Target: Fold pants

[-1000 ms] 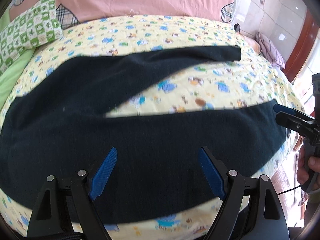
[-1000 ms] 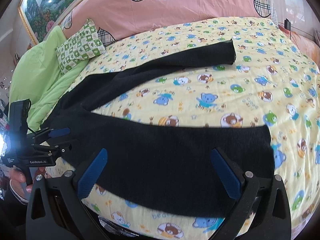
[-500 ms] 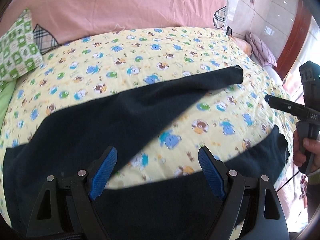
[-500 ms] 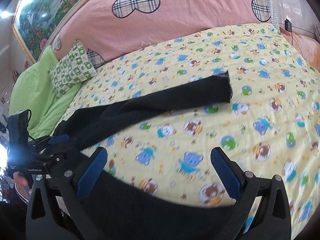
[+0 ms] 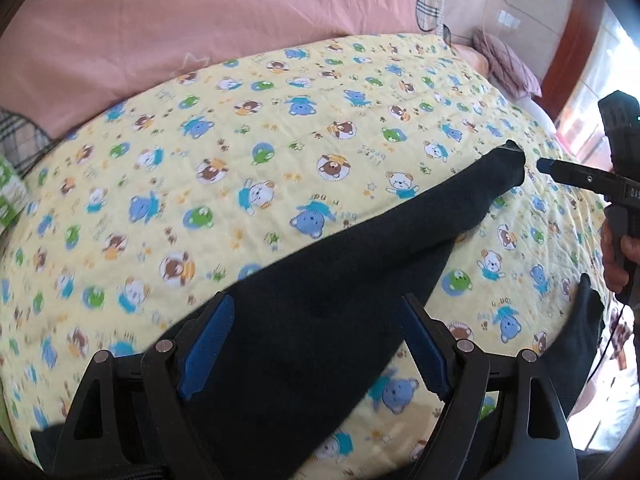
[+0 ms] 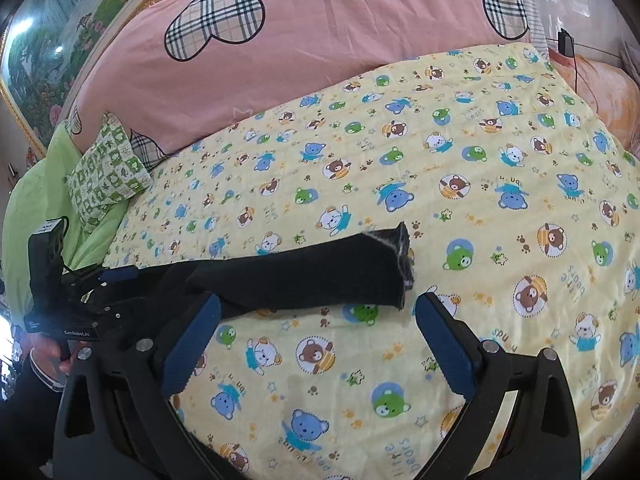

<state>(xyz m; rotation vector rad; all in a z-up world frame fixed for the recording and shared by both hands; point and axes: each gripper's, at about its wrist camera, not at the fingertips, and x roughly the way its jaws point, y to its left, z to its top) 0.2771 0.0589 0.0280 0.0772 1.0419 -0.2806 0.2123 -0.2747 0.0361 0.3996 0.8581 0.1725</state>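
Observation:
Dark navy pants [image 5: 320, 300] lie spread on the yellow bear-print bedspread [image 5: 240, 140], legs apart. The far leg runs to a cuff [image 5: 512, 160]; the near leg's end [image 5: 584, 320] shows at the right. My left gripper [image 5: 320, 340] is open over the upper part of the far leg. My right gripper [image 6: 316, 340] is open and empty just short of the far leg's cuff [image 6: 396, 264]. Its tip also shows in the left wrist view [image 5: 548, 168], next to that cuff. The left gripper also shows in the right wrist view [image 6: 116, 276], at the pants' upper end.
A pink quilt [image 6: 320, 40] with plaid hearts lies along the bed's far side. A green patterned pillow [image 6: 108, 172] and a light green cover [image 6: 48, 200] lie at the left. A mauve pillow [image 5: 508, 64] and a charger cable [image 6: 568, 52] lie at the right.
Both grippers have moved forward over the near leg toward the far leg. The right gripper has come up to the far cuff. Both stay open.

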